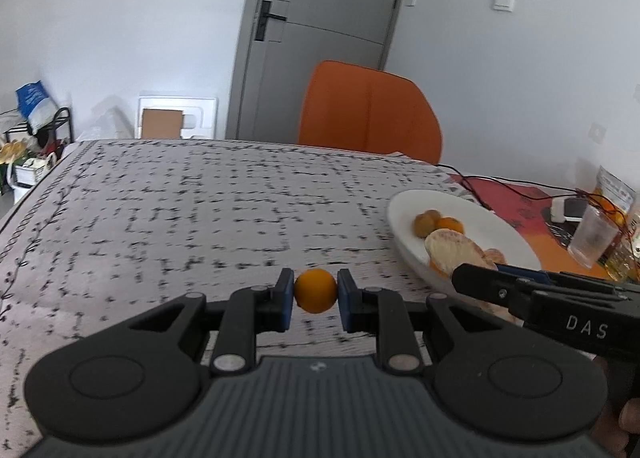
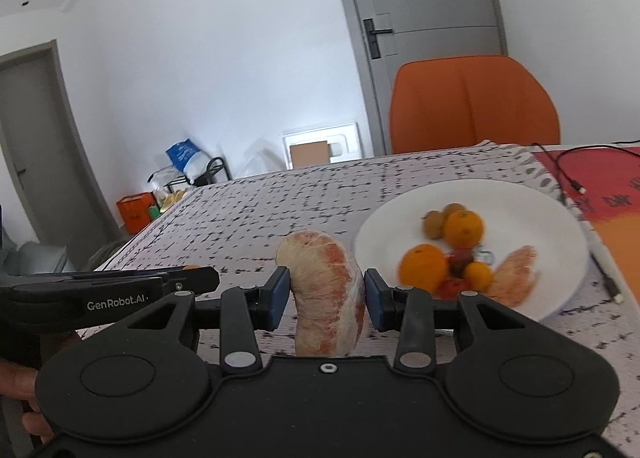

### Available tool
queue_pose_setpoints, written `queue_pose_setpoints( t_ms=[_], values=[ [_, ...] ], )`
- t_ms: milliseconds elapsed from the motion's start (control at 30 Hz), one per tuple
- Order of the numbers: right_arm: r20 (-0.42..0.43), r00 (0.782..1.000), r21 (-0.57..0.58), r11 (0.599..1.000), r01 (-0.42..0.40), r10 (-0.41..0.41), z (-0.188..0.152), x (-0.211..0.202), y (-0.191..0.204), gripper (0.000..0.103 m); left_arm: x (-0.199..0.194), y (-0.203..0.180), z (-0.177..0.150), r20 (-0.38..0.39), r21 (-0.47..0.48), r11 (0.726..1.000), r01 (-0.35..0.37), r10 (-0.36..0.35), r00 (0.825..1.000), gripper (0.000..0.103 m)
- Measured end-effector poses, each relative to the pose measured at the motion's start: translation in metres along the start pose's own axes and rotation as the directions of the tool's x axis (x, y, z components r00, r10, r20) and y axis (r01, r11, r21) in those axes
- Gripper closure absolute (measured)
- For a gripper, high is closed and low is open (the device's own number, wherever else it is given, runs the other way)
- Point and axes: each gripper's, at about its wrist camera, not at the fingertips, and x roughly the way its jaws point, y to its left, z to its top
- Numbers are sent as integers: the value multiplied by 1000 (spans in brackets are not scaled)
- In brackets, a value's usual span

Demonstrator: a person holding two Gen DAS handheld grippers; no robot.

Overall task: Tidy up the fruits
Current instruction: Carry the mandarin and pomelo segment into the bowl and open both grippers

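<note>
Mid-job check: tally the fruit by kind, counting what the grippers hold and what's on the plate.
Peeled citrus segments: 2 (right gripper, plate)
Round orange fruits: 4 (left gripper, three on plate)
Brownish kiwi-like fruit: 1
Small red fruits: 2, blurred
Half-hidden fruit, kind unclear: 1
Total: 10

Patterned tablecloth (image 2: pixel 280 202) covers the table; white plate (image 2: pixel 520 194), red mat (image 2: pixel 600 174) on it.
</note>
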Motion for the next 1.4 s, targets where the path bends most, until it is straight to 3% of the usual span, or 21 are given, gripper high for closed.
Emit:
queue_pose_setpoints(
  t_ms=[567,1400],
  values=[
    [35,998,81,995,52,-55,-3,-14,-54,65,25,-48,9,-5,82,996,32,-32,999,82],
    [27,992,148,981,121,-127,16,3,-116,65,78,-89,32,-25,142,988,56,-53,998,82]
  ],
)
